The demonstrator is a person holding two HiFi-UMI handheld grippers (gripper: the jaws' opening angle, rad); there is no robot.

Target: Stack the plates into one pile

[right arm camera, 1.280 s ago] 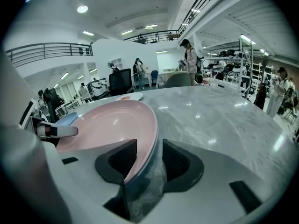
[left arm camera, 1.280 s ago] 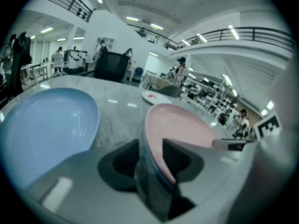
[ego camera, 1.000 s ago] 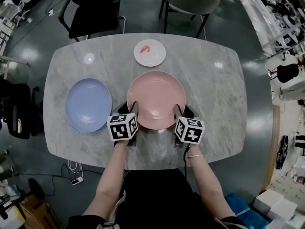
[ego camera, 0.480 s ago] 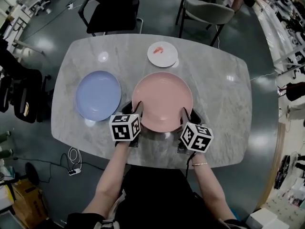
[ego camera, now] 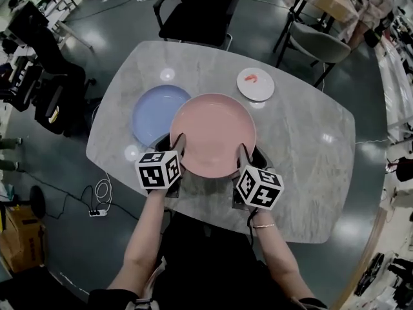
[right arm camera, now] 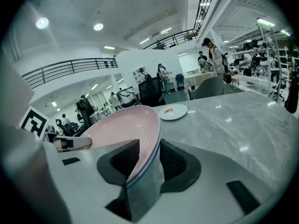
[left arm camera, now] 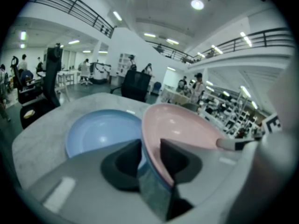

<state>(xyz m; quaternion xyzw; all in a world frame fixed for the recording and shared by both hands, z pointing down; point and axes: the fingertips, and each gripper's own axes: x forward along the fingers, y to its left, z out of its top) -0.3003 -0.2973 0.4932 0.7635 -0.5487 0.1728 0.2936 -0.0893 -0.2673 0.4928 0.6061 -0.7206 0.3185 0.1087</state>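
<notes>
A large pink plate (ego camera: 213, 134) hangs above the table, and both grippers hold its near rim. My left gripper (ego camera: 179, 141) is shut on the rim's left side, my right gripper (ego camera: 244, 150) on its right side. In the left gripper view the pink plate (left arm camera: 182, 125) sits edge-on between the dark pads (left arm camera: 175, 155), with the blue plate (left arm camera: 100, 132) lying flat to its left. The right gripper view shows the pink plate (right arm camera: 121, 129) clamped the same way. From the head view the pink plate overlaps the right edge of the blue plate (ego camera: 151, 112).
A small white plate (ego camera: 255, 84) with a red mark lies at the far side of the marble table (ego camera: 303, 173); it also shows as the small plate (right arm camera: 173, 111) beyond the right jaws. Chairs (ego camera: 200, 5) stand behind the table, and cables lie on the floor at left.
The pink plate has been lifted and carried left by both grippers; it now overlaps the blue plate's right edge instead of sitting apart from it. The head view has also swung.
</notes>
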